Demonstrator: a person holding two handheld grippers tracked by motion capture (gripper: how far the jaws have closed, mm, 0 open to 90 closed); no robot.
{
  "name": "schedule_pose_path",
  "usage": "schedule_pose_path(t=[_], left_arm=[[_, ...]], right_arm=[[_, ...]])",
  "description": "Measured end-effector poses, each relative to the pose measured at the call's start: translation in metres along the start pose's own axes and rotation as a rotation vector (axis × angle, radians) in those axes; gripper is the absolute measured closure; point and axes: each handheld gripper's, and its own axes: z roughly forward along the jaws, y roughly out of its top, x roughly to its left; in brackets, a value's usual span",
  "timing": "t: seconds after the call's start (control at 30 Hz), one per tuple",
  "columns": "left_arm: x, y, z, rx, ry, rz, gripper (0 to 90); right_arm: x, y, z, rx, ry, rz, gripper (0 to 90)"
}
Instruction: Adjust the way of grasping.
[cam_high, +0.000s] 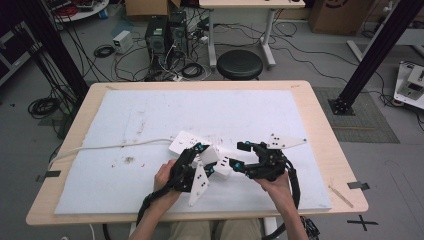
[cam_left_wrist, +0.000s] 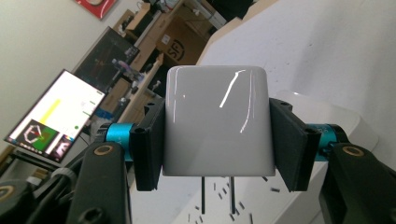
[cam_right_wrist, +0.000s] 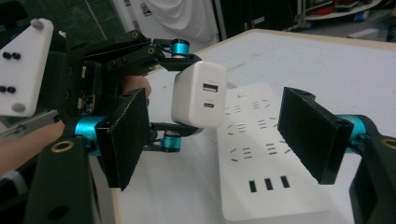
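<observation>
Your hands and both grippers crowd together over the near middle of the table (cam_high: 310, 105), so in the high view the white charger (cam_high: 210, 154) is half buried among black parts and its far end is hard to read. In the left gripper view the charger's ports are hidden; you only get its glossy back, with two thin prongs poking out below. The power strip (cam_right_wrist: 261, 154) is cut off at the bottom of the right gripper view, and part of it sits under your grippers in the high view.

Table is light wood with a white mat (cam_high: 150, 110) covering most of it, speckled with dark crumbs toward the left edge. A white cord (cam_high: 110, 146) runs from the strip off the left edge. Beyond the far edge: a black stool (cam_high: 240, 64), cable tangles, computer boxes on a grey floor.

Your left gripper (cam_left_wrist: 217, 135) has its jaws clamped on the charger's two side faces, holding it up off the strip, above its near-left part. In the right gripper view the USB ports face the camera; which way the prongs go there is unclear. Your right gripper (cam_right_wrist: 224, 135) has jaws wide apart, the charger between them but untouched. The strip's long axis runs diagonally, toward the far-left corner.
</observation>
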Motion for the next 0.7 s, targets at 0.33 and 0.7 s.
schedule_pose_path(t=[0.33, 0.7], left_arm=[[-0.013, 0.008, -0.001, -0.015, 0.055, 0.112, 42.5], [-0.017, 0.017, -0.006, -0.053, 0.084, 0.145, 42.5]], right_arm=[[0.004, 0.002, 0.015, 0.027, 0.034, -0.011, 25.7], [0.005, 0.003, 0.020, 0.021, 0.092, -0.005, 29.2]])
